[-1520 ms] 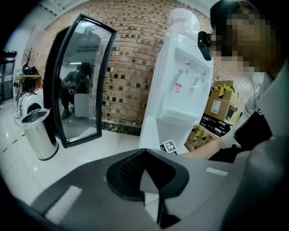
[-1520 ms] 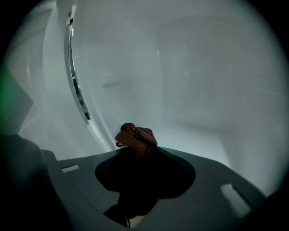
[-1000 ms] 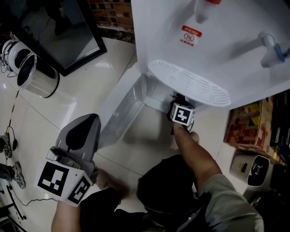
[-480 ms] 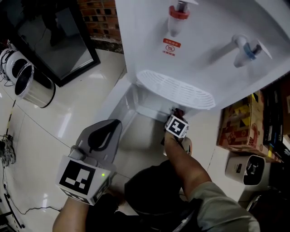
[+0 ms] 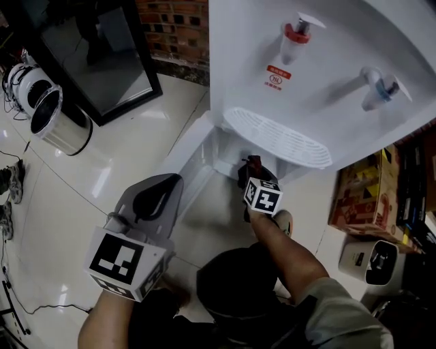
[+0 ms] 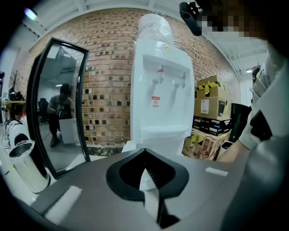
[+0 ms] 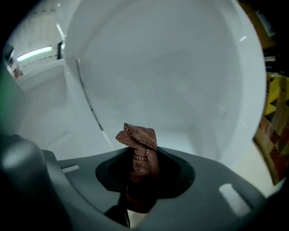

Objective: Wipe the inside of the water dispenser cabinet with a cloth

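The white water dispenser (image 5: 320, 75) stands at the upper right, its lower cabinet door (image 5: 182, 170) swung open to the left. My right gripper (image 5: 251, 169) is at the cabinet mouth, just under the drip tray (image 5: 279, 136), shut on a reddish-brown cloth (image 7: 140, 146) that bunches up above its jaws. In the right gripper view the cabinet's white inner wall (image 7: 171, 76) fills the frame behind the right gripper (image 7: 139, 169). My left gripper (image 5: 158, 187) hangs to the left, near the open door, shut and empty. The left gripper (image 6: 145, 175) faces the dispenser (image 6: 159, 99) from a distance.
A tall black-framed mirror (image 5: 102, 54) leans on the brick wall (image 5: 174, 20). A steel bin (image 5: 58, 119) stands on the glossy tile floor at left. Cardboard boxes (image 5: 361, 194) and a small white appliance (image 5: 368, 262) crowd the right side. The person's knees (image 5: 238, 286) are low in front.
The right gripper has drawn back out from under the drip tray and risen, so the cloth now shows at the cabinet mouth. The left gripper shifted slightly.
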Demonstrator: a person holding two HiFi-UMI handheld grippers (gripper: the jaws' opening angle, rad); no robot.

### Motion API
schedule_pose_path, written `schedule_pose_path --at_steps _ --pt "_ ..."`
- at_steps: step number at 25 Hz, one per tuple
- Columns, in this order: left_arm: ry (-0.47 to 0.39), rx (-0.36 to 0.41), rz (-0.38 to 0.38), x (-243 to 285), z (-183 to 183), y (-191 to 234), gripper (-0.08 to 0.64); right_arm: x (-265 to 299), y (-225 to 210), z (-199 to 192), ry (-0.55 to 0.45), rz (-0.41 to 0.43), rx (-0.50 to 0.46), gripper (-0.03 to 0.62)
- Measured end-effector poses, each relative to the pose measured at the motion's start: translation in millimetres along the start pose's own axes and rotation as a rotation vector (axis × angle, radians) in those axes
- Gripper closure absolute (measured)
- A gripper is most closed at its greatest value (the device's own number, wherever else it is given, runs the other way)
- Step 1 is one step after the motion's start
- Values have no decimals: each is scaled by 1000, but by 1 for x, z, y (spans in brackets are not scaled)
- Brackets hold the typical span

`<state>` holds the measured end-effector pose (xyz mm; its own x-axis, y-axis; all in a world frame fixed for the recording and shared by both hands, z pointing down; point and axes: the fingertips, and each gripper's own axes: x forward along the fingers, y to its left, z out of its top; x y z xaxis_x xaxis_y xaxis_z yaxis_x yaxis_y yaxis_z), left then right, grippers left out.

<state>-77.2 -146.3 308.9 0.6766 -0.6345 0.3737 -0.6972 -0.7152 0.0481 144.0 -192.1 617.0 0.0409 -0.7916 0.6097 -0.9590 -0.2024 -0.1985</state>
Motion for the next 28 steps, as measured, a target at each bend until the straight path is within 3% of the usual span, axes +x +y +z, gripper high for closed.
schedule_pose_path --at_steps 4,7,12,18,25,28 --pt "-8 27 67 -19 -4 23 560 6 63 7 -16 165 -121 456" --pt "2 4 121 -34 -10 46 557 20 83 -5 24 206 -162 456" --pt "78 -60 136 -44 -39 68 491 49 87 -33 114 187 -173 454" --pt "170 -86 120 -39 -69 72 482 81 87 -55 175 156 -189 454" --pt "182 -112 103 -35 -76 71 491 92 87 -62 216 159 -161 454" --pt "188 -118 96 -35 -77 70 508 87 71 -64 239 117 -140 454"
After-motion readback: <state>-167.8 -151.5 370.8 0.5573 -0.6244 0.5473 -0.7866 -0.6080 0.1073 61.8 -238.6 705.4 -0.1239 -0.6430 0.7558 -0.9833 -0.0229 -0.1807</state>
